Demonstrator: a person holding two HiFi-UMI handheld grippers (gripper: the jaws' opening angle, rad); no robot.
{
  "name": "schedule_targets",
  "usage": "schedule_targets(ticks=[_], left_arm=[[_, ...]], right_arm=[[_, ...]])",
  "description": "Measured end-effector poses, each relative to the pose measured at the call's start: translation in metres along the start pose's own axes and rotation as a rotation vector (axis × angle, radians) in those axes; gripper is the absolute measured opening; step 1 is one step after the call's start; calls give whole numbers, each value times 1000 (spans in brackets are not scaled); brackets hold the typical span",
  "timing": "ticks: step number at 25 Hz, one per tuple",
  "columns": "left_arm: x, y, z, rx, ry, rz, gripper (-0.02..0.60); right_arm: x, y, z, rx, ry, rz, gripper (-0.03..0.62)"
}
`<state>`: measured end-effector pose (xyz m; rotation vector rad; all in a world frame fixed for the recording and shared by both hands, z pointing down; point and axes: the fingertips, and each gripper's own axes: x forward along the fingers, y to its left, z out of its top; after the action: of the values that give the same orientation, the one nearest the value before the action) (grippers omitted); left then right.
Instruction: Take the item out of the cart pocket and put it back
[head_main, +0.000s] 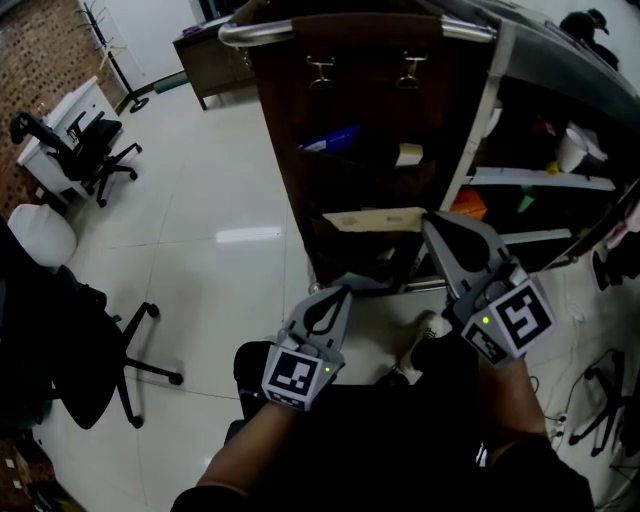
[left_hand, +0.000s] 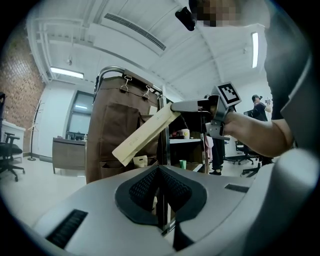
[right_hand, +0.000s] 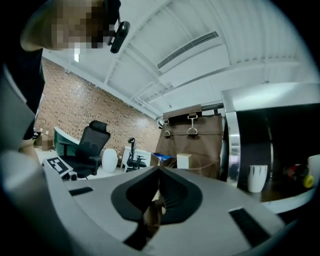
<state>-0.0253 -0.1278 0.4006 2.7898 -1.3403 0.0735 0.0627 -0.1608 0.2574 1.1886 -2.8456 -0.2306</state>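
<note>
A long flat beige item (head_main: 375, 220) is out in front of the brown fabric cart pockets (head_main: 360, 170). My right gripper (head_main: 432, 224) is shut on its right end. In the left gripper view the beige item (left_hand: 145, 135) slopes down to the left from the right gripper (left_hand: 176, 106), ahead of the cart (left_hand: 112, 140). A sliver of brown shows between the right jaws in the right gripper view (right_hand: 152, 212). My left gripper (head_main: 338, 294) hangs lower, near the cart's foot, its jaws closed together with nothing in them (left_hand: 159, 170).
A blue item (head_main: 330, 140) and a small beige card (head_main: 408, 154) stick out of an upper pocket. Two clips (head_main: 320, 70) hang under the cart's metal rail (head_main: 270, 30). Shelves to the right hold a white cup (head_main: 572, 150). Office chairs (head_main: 85, 150) stand at the left.
</note>
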Motion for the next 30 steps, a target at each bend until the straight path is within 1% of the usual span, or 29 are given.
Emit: schedule_targets(ticks=[5,10,12,16,23,30], left_arm=[[0,1,5,1,-16,6,0],[-1,-1,9,11,-37,0,0],[-1,-2,9,11,-39,0,0],[-2,-1,9,9,-37,4,0],[-1,-2,7,18,-24,-3,0],[0,-4,7,16,-21,-14,0]], right_arm=[[-24,12,-29,35,44,-20,17],[-30,35,-75,61,132,1,17],[-30,45,-94,88,172,17,17],[-28,59,-120,117,228,37,17],[-22,64,-142,135,262,34,17],[-19,62,-141,146,257,27,17]])
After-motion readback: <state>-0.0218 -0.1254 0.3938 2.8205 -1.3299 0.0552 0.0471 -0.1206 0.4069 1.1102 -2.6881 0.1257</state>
